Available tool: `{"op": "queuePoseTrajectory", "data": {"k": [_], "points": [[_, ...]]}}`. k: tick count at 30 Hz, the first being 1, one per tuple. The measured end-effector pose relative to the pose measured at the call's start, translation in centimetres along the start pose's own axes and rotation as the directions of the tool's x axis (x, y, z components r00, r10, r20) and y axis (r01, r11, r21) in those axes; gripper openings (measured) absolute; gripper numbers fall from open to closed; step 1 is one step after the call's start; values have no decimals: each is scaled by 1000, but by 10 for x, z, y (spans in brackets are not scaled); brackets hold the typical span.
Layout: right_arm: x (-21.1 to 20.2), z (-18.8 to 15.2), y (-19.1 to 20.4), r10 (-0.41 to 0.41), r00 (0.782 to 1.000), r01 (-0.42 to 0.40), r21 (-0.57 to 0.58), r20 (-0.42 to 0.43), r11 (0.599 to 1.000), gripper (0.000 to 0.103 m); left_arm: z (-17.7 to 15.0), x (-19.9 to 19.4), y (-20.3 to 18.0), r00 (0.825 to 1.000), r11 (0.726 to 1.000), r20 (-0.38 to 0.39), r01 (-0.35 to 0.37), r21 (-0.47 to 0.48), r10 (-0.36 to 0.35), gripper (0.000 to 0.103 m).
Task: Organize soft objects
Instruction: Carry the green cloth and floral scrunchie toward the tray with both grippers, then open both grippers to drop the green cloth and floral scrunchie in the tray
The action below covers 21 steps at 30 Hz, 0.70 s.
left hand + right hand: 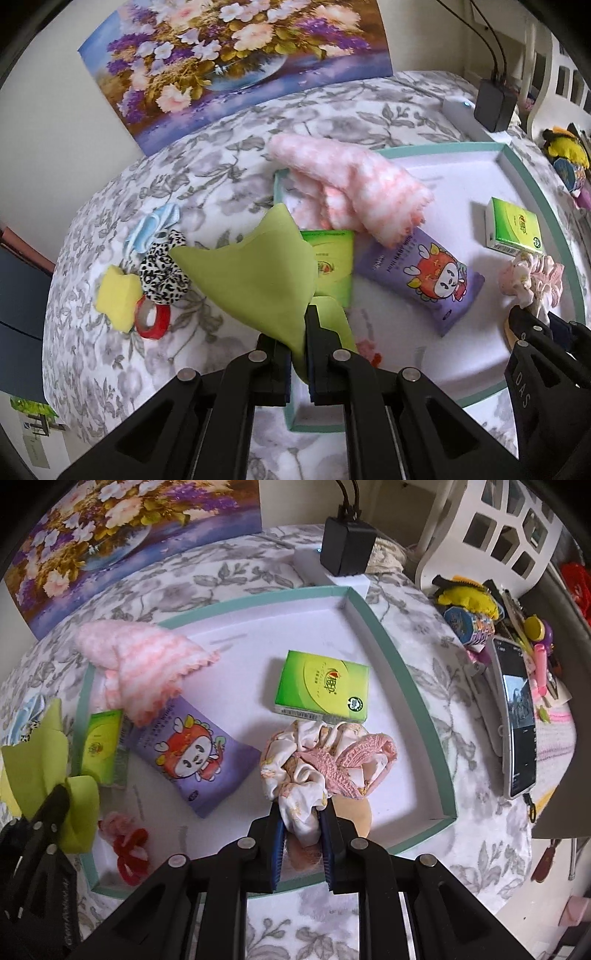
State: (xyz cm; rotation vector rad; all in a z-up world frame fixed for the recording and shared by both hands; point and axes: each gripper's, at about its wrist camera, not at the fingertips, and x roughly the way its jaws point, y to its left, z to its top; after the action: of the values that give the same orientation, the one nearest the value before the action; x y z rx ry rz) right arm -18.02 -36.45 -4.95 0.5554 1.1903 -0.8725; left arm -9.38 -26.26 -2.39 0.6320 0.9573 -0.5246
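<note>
Left wrist view: the left gripper (297, 332) is clenched on a lime-green cloth (255, 273), which fans up from the jaws over the near left corner of the teal-rimmed tray (539, 184).
Still outside the tray: a leopard scrunchie (164, 271), a yellow sponge (116, 297), a red tape roll (153, 317) and a blue mask (155, 225), all lying close together on the floral blanket (221, 166).
Right wrist view: the right gripper (300, 821) is clamped on a cream floral scrunchie (314, 760) with pink lace, hanging over the tray floor just below the green tissue pack (323, 683).
Already in the tray: a purple tissue pack (192, 753), a pink fluffy towel (144, 664), a red hair tie (131, 853).
Doing it well: I'd lower each piece onto bare white floor, clear of the packs, and let go only once the fabric rests inside the rim; the green cloth looks likely to drape over the edge.
</note>
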Motion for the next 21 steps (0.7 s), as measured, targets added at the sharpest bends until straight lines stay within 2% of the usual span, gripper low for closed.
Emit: {"op": "queuePoseTrajectory", "data": {"k": [7,14,16,18,20,21], "points": [[8,2,-7,13,1000,-13,20,-11,1000,18,2,8,-14,1000,1000,0,-7,20,7,8],[5,2,-13,16,1000,-15,33,-5,999,19,4,9,-16,999,999,-9,35,14,-35,8],[3,2,-14,15,1000,-15,38,-3,999,22,5,7,-15,999,999,-6,48,13,-47,14],[2,1,-15,16,1000,-16,45,1,999,22,6,5,-14,998,998,-12,63,9,-63,30],[0,1,-16,23,1000,-24,56,6,998,22,7,5,-11,996,996,-26,89,-1,-89,39],[-1,1,-17,24,1000,-24,61,7,998,26,8,5,-8,994,994,-32,106,-13,-106,41]]}}
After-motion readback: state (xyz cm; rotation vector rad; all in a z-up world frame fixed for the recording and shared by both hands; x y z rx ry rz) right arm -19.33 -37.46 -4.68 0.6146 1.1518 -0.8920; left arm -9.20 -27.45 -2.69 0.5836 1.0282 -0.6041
